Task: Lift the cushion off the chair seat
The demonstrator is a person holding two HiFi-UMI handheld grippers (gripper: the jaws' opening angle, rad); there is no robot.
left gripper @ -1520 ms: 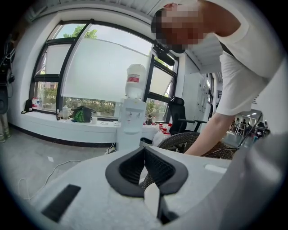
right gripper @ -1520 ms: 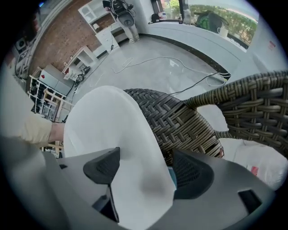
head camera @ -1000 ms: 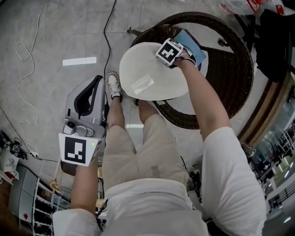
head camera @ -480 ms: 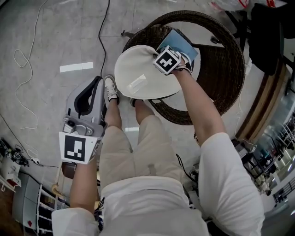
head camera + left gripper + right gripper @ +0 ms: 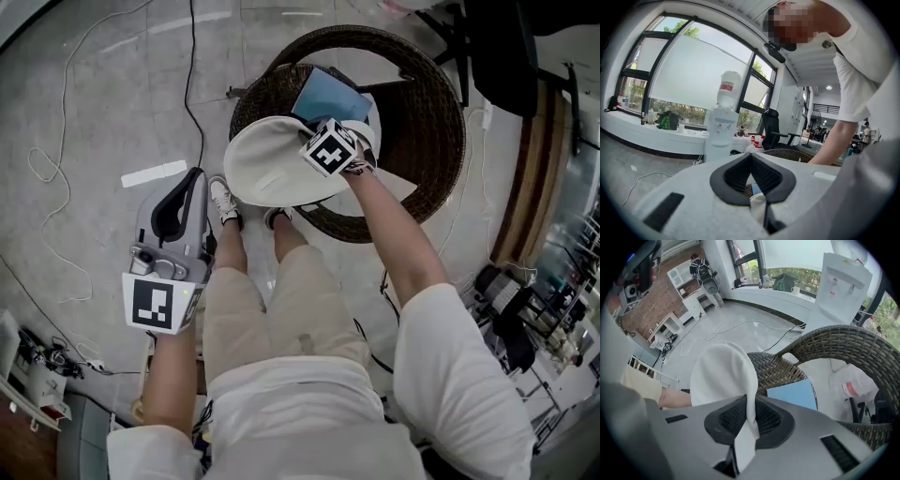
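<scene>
Our right gripper clamps white cushion rim, above wicker chair front edge | our left gripper closed, empty

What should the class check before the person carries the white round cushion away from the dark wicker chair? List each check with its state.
1. Right hand-held gripper shut on white round cushion: ok.
2. Cushion fully clear of dark woven wicker chair rim: cannot tell.
3. Blue flat sheet lying on the seat, outside the grip: ok.
4. Left hand-held gripper shut, empty, away from chair: ok.
</scene>
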